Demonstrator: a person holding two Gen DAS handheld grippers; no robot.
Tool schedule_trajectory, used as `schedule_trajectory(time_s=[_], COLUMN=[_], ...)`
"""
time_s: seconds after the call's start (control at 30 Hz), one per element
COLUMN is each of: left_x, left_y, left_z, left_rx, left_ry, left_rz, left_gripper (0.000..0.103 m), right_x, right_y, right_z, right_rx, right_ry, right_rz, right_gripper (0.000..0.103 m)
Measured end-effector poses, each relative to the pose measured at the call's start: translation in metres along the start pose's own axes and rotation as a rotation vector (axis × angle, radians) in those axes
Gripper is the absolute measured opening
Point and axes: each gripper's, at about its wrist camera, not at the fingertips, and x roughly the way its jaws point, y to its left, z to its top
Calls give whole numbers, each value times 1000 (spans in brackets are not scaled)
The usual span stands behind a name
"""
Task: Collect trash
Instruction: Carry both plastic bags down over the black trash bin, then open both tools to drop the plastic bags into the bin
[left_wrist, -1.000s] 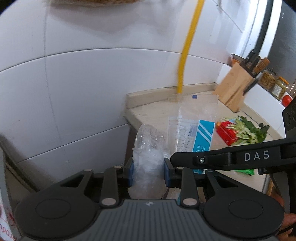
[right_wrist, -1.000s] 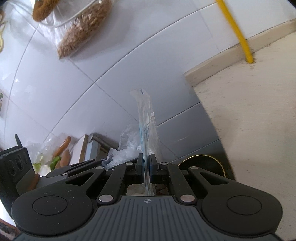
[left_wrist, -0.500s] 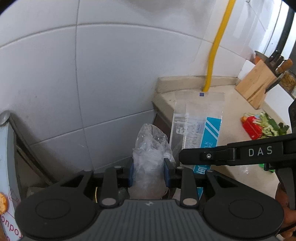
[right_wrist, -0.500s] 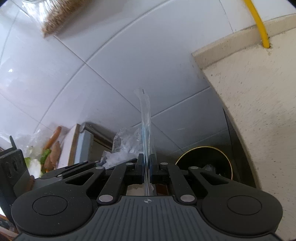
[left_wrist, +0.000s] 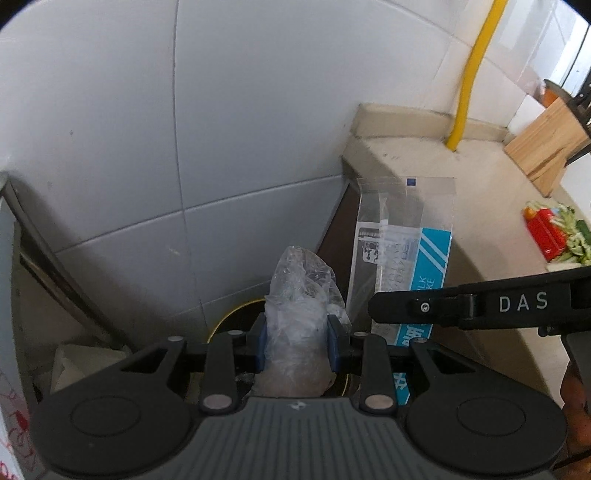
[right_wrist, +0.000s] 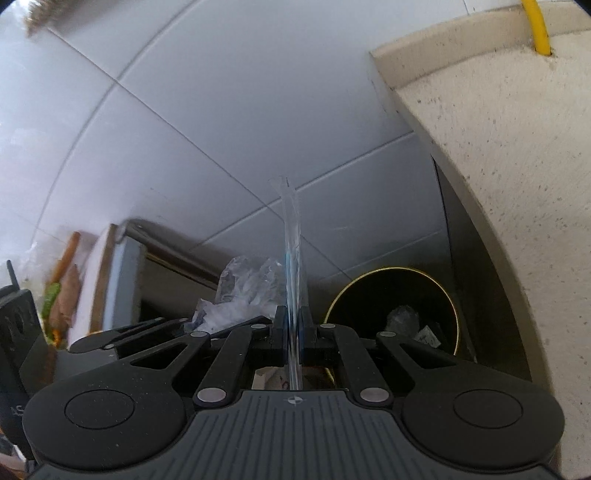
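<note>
Crumpled clear plastic wrap (left_wrist: 299, 295), light and springy, sits clamped in your left gripper (left_wrist: 297, 341); your right gripper (right_wrist: 293, 323) pinches the flat, slippery clear-and-blue wrapper (right_wrist: 291, 236) edge-on, above the black gold-rimmed bin (right_wrist: 448, 295).

The left claw (left_wrist: 295, 341) holds a crumpled plastic bag (left_wrist: 299, 295) above a round bin (right_wrist: 402, 295) that stands on the floor, between the tiled wall (left_wrist: 221, 129) and the tabletop (right_wrist: 517, 147) end. Just to its right, the right claw (right_wrist: 293, 326) holds a flat wrapper (left_wrist: 402, 240) upright. Scraps (right_wrist: 410, 325) lie in the bin.
</note>
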Motion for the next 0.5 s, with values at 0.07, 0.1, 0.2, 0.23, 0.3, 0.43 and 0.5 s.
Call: schedule_trajectory(time_s=[0.07, 0.1, 0.2, 0.23, 0.3, 0.43, 0.5], left_x=[8, 12, 23, 25, 29, 38, 43], left_y=[2, 3, 6, 5, 3, 4, 7], left_z=[0, 0, 1, 1, 2, 3, 4], left_rx=[-3, -5, -14, -14, -7, -13, -30], left_ry=[19, 30, 62, 69, 75, 101, 121], left_rz=[6, 10, 19, 21, 33, 75, 78], left_gripper=[27, 27, 27, 27, 27, 28, 29], right_x=[7, 11, 22, 25, 32, 46, 54], right_y=[-2, -5, -11, -12, -16, -18, -20], right_z=[2, 3, 6, 6, 7, 9, 11], right_rx=[4, 8, 17, 19, 22, 22, 21], right_ry=[10, 16, 32, 37, 50, 63, 79], right_rz=[-19, -30, -56, -62, -75, -100, -104], right_gripper=[8, 8, 8, 8, 9, 14, 17])
